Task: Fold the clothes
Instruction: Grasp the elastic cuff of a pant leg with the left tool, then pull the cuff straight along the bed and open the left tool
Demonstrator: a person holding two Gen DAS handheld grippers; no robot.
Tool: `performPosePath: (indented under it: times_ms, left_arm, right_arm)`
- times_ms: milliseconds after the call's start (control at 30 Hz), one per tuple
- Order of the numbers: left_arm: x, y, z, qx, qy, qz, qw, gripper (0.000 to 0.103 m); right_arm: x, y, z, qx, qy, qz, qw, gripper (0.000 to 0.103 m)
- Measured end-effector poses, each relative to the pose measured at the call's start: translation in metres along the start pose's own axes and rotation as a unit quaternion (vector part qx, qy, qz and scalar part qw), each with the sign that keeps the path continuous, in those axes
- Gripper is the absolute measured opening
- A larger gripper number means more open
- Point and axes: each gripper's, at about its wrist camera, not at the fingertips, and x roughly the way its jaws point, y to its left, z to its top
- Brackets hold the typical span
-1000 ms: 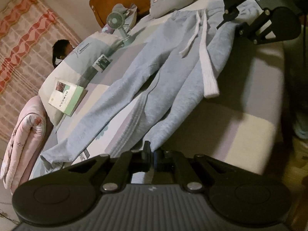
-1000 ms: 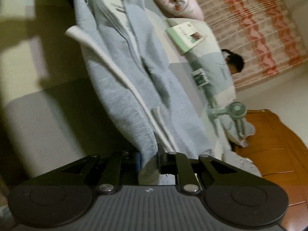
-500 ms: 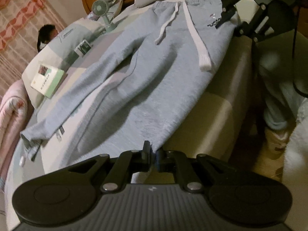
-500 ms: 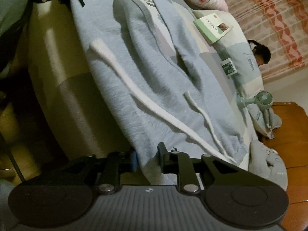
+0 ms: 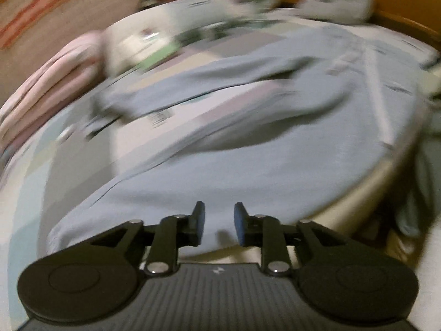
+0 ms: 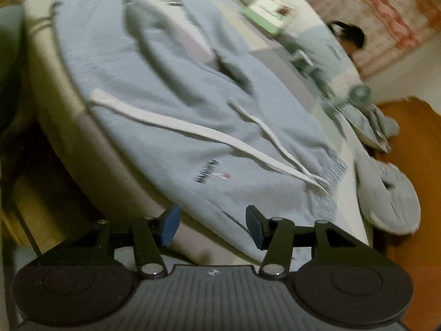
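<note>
Now both grips let go: the left gripper (image 5: 217,222) and the right gripper (image 6: 212,224), pinched on the grey sweatpants (image 6: 171,115) half a second ago, stand spread and empty. The pants lie flat along the near edge of the bed (image 6: 55,104), waistband by the right gripper, legs splayed. Spreading looks done; folding one leg over comes next.

From my seat I can see a green-and-white book (image 6: 268,13) lying on the pale patchwork bed sheet (image 6: 341,149), with a small green fan (image 6: 358,95) further along near the orange wooden headboard (image 6: 410,149). A grey plush toy (image 6: 391,195) rests by that headboard, and a pink rolled quilt (image 5: 52,74) sits at the far edge below a red-patterned curtain (image 6: 386,2). Someone's dark-haired head (image 6: 348,34) shows beyond the bed
</note>
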Motion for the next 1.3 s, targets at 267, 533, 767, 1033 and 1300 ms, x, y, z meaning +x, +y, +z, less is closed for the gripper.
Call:
performPosePath:
  times_ms: [267,533,767,1033,1300]
  left_arm:
    - [0.003,0.106,-0.041,-0.237,0.035,0.034,0.9702,0.051]
    - [0.022,0.173,-0.113,-0.467,0.025,-0.022,0.8835,0.050]
    - [0.044,0.216,-0.155,-0.583,-0.044,-0.061,0.8089,0.047]
    - [0.066,0.238,-0.163,-0.605,-0.099,-0.053,0.7880,0.032]
    - [0.068,0.232,-0.145,-0.554,-0.106,-0.006,0.8257,0.032]
  right_arm:
    - [0.006,-0.023,0.035,0.132,-0.047,0.034,0.990,0.085]
    - [0.007,-0.008,0.076,0.188,-0.093,0.120,0.970,0.087]
    - [0.000,0.004,0.092,0.220,-0.114,0.137,0.959,0.089]
    - [-0.002,0.009,0.094,0.249,-0.122,0.145,0.950,0.092]
    - [-0.006,0.015,0.100,0.247,-0.131,0.137,0.950,0.093]
